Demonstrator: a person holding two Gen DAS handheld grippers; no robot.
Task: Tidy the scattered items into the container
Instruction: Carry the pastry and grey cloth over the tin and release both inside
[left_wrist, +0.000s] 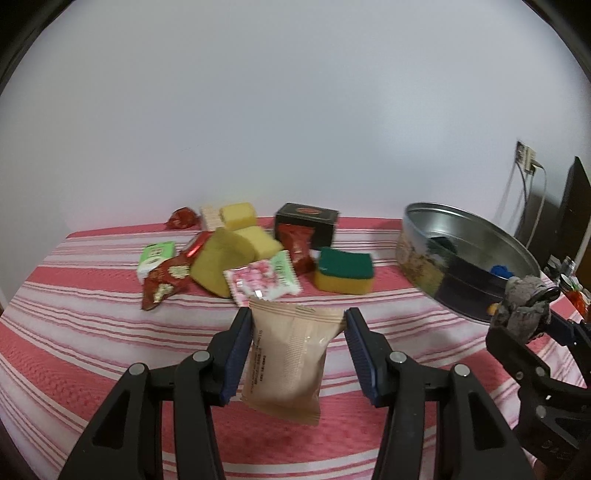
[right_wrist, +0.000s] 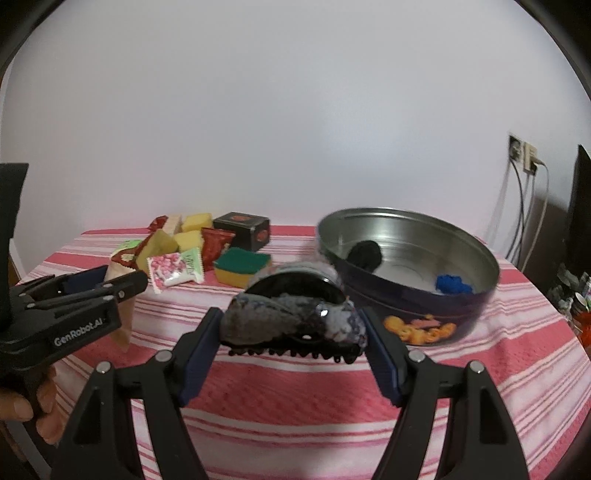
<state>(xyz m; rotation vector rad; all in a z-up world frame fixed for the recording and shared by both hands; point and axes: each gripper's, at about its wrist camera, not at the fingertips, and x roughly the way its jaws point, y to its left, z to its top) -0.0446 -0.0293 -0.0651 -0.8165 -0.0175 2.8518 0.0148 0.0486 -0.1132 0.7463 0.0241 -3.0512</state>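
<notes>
My left gripper (left_wrist: 297, 318) is shut on a beige snack packet (left_wrist: 291, 358), held upright above the striped cloth. My right gripper (right_wrist: 290, 314) is shut on a grey fuzzy hair claw (right_wrist: 288, 323) with black teeth, held just in front of the round metal tin (right_wrist: 424, 314). The tin stands open at the right, with a black item (right_wrist: 365, 253) and a blue item (right_wrist: 452, 284) inside. In the left wrist view the tin (left_wrist: 421, 258) lies to the right, and the right gripper (left_wrist: 528, 318) carries the claw (left_wrist: 524, 295) beside it. The left gripper (right_wrist: 118, 278) shows at the left of the right wrist view.
A pile lies at the back left: yellow sponges (left_wrist: 236, 254), a green-topped sponge (left_wrist: 345, 273), a black box (left_wrist: 306, 221), a pink sweet packet (left_wrist: 264, 282), red wrappers (left_wrist: 162, 147) and a green packet (left_wrist: 157, 256). A socket with cables (right_wrist: 524, 155) hangs on the right wall. A hand (right_wrist: 22, 410) holds the left gripper.
</notes>
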